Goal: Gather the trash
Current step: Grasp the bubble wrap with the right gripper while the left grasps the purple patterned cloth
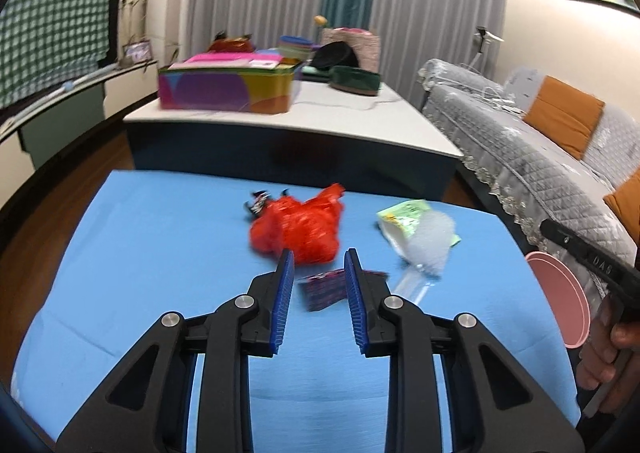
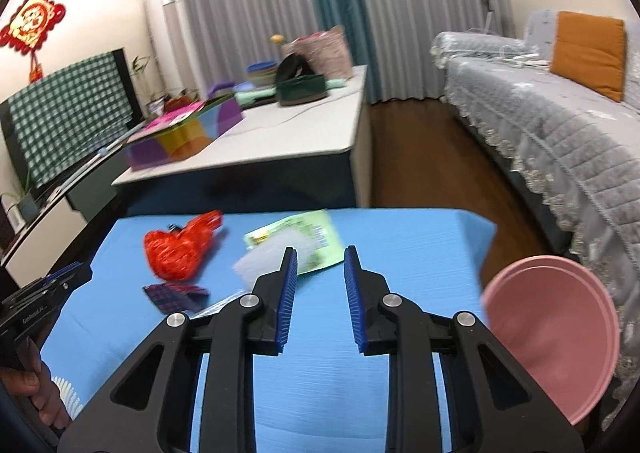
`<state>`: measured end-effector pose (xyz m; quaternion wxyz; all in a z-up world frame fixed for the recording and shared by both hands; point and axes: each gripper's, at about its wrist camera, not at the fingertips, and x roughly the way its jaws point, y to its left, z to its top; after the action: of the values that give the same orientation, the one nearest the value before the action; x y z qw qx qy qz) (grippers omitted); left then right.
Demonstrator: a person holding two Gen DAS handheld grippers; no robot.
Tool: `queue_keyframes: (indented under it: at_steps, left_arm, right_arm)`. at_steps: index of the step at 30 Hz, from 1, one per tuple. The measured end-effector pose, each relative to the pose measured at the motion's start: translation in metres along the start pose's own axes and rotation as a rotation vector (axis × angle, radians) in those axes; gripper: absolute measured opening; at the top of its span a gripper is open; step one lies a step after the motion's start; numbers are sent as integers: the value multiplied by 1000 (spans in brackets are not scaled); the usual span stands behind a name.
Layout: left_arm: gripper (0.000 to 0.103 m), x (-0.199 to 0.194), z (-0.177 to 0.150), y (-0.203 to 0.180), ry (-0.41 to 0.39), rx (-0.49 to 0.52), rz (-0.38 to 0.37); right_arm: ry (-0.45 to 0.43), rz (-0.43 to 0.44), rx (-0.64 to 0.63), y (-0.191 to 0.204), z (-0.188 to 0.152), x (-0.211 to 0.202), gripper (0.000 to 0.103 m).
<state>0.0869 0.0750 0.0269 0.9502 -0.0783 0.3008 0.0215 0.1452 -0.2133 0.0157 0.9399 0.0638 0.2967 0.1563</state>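
Trash lies on a blue-covered table (image 1: 160,253): a crumpled red plastic bag (image 1: 298,227) (image 2: 180,249), a dark purple wrapper (image 1: 324,289) (image 2: 174,295), a small black-and-white wrapper (image 1: 258,203), a green packet (image 1: 404,213) (image 2: 304,237) and a clear plastic bag (image 1: 430,241) (image 2: 260,261). My left gripper (image 1: 319,253) is open above the purple wrapper, which shows in the gap without touching the pads. My right gripper (image 2: 320,251) is open and holds nothing, just right of the green packet. A pink basin (image 2: 560,341) (image 1: 560,297) sits at the table's right edge.
Beyond the blue table stands a white low table (image 1: 360,125) with a colourful box (image 1: 228,87) and bags. A grey-covered sofa (image 2: 540,113) runs along the right, with wooden floor between. A TV cabinet (image 1: 60,101) lines the left wall. A hand (image 1: 604,357) holds the right gripper.
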Motion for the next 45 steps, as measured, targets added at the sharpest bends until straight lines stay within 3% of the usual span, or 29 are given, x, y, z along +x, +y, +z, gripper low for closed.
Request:
queue_keyframes:
  at_steps: [9, 16, 18, 20, 22, 31, 33, 35, 36, 41, 43, 44, 45]
  left_arm:
    - [26, 26, -4, 13, 44, -40, -8]
    - [26, 57, -10, 5, 99, -38, -33]
    - [28, 66, -12, 4, 117, -39, -41]
    - [40, 73, -13, 4, 132, -41, -49]
    - [46, 79, -14, 3, 142, -36, -52]
    - [46, 96, -18, -1, 183, -31, -75]
    - [39, 98, -18, -2, 193, -23, -78]
    - [25, 99, -18, -4, 200, -18, -85]
    - [23, 98, -18, -5, 201, -18, -96]
    - [17, 92, -16, -9, 190, 2, -102]
    - [14, 87, -14, -11, 178, 13, -98]
    - [3, 85, -13, -11, 173, 16, -98]
    - [2, 82, -12, -12, 167, 20, -98]
  right_arm:
    - [64, 30, 6, 18, -10, 49, 25]
    - [126, 73, 75, 7, -13, 89, 34]
    - [150, 96, 88, 6, -15, 100, 41]
    - [168, 110, 94, 6, -16, 107, 47]
    - [182, 117, 98, 8, -17, 116, 48]
    - [243, 138, 108, 11, -19, 135, 49]
    - [246, 139, 101, 12, -19, 136, 48]
    - [247, 143, 94, 13, -20, 136, 42]
    - [247, 146, 90, 14, -20, 136, 39]
    - [230, 146, 60, 18, -19, 130, 9]
    - [211, 144, 51, 20, -16, 124, 8]
    - [200, 143, 48, 20, -14, 120, 8]
    - [185, 141, 44, 21, -11, 114, 8]
